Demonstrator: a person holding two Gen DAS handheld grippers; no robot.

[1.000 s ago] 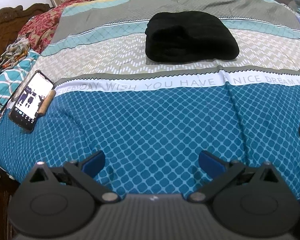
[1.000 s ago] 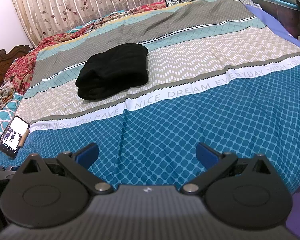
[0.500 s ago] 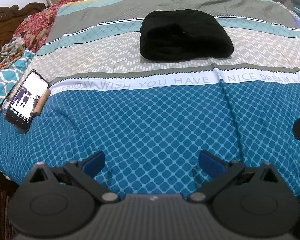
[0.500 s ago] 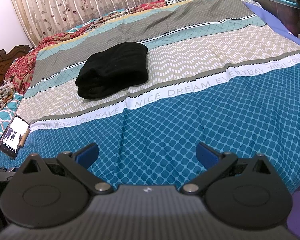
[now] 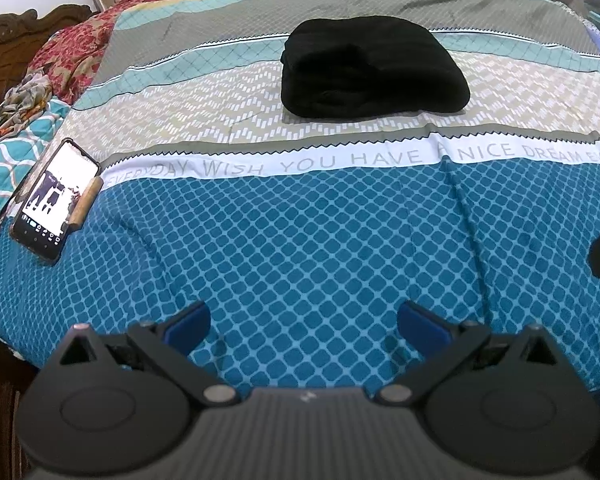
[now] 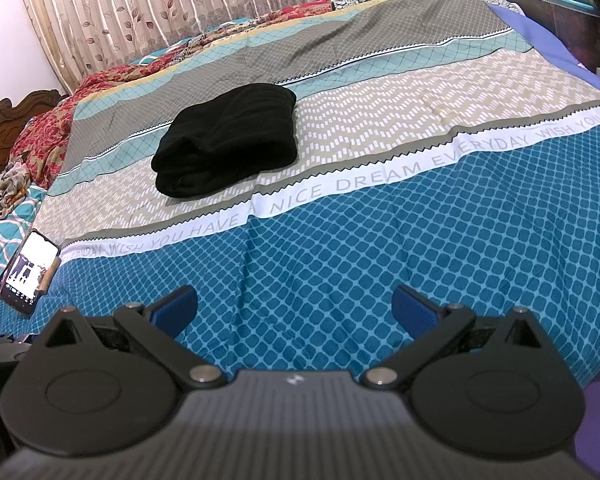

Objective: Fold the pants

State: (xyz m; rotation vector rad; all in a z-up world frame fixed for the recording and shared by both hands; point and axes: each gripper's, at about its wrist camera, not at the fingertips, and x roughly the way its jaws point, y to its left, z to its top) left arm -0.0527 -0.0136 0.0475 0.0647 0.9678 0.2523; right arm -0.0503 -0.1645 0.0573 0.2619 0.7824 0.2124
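Black pants (image 5: 370, 68) lie folded into a compact bundle on the beige zigzag band of the bedspread, far ahead of both grippers; the right wrist view has the pants (image 6: 230, 140) left of centre. My left gripper (image 5: 304, 322) hovers open over the blue diamond-patterned part near the bed's front edge, nothing between its blue pads. My right gripper (image 6: 294, 306) is open too, over the same blue area, well short of the pants.
A phone (image 5: 54, 200) with a lit screen leans on a wooden stand at the bed's left edge, also visible as the phone (image 6: 30, 272). Crumpled red floral bedding (image 5: 72, 52) and a carved wooden headboard (image 5: 4, 40) sit far left. Curtains (image 6: 180, 4) hang behind the bed.
Both grippers stay open and empty. The left wrist view has shifted slightly, so the pants and phone sit a little further left and higher in frame. The pants have not moved.
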